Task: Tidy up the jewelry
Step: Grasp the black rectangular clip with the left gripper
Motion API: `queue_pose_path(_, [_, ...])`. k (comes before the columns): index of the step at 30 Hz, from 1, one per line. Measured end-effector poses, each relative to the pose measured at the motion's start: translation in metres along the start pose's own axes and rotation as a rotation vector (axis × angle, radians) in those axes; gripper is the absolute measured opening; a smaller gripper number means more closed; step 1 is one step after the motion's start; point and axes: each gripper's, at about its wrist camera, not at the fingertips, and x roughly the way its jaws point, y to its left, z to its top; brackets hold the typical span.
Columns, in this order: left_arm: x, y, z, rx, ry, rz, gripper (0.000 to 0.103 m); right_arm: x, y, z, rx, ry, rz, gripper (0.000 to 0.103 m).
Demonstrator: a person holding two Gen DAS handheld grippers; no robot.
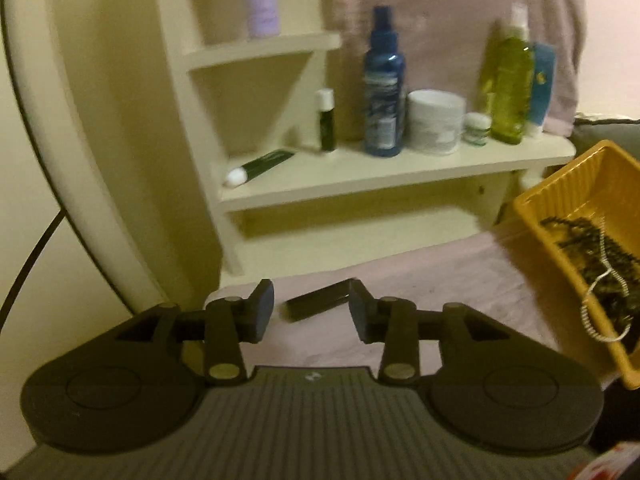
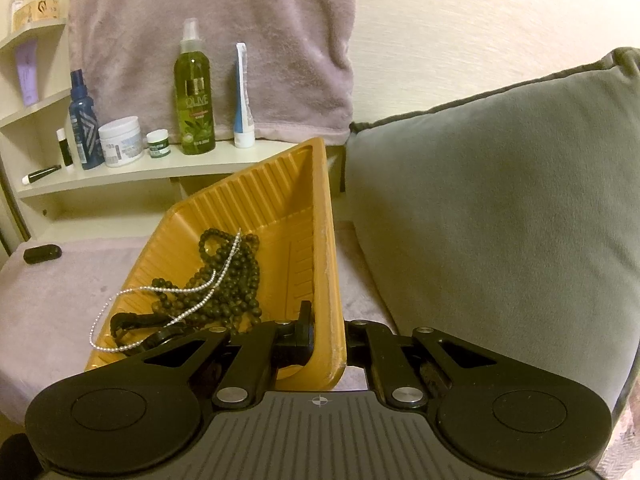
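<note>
Light: we see dim, warm yellowish indoor light, no source in view | Shadows: soft, under the shelf (image 1: 360, 178) | Blur: our left wrist view is smeared, its bottles (image 1: 383, 84) lacking sharp labels; our right wrist view is sharper, the green bottle (image 2: 194, 92) readable | Distortion: fisheye bending and dark corners in both | Glare: none strong

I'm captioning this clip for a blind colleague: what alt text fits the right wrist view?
The right gripper clamps the near rim of a tilted yellow tray holding dark bead necklaces and a silver chain that trails over its edge. Behind stand a toiletry shelf and a grey cushion.
</note>
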Motion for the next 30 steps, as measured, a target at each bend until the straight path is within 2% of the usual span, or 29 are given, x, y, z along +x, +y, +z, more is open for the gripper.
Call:
queue_pose_path(5, [0.022, 0.002, -0.01, 0.042, 0.006, -0.004, 0.054, -0.001, -0.001, 0.0, -0.002, 0.004, 0.002, 0.006])
queue_pose_path(13, [0.063, -0.005, -0.014, 0.198, 0.017, -0.041, 0.055, 0.002, -0.005, -0.001, 0.016, 0.016, 0.003, 0.006])
queue_pose_path(18, [0.092, -0.004, -0.011, 0.278, 0.067, -0.069, 0.054, 0.003, -0.006, -0.002, 0.014, 0.021, -0.002, 0.006])
queue_pose_path(22, [0.11, -0.001, -0.011, 0.309, 0.125, -0.109, 0.043, 0.004, -0.007, -0.001, 0.009, 0.03, -0.007, 0.006])
queue_pose_path(25, [0.114, 0.003, -0.009, 0.3, 0.138, -0.131, 0.042, 0.005, -0.006, -0.001, 0.008, 0.033, -0.01, 0.006])
queue_pose_path(27, [0.112, 0.004, -0.009, 0.284, 0.147, -0.135, 0.037, 0.005, -0.006, -0.001, 0.01, 0.035, -0.013, 0.006])
queue_pose_path(30, [0.105, 0.004, -0.01, 0.257, 0.164, -0.142, 0.026, 0.007, -0.006, -0.001, 0.011, 0.037, -0.014, 0.006])
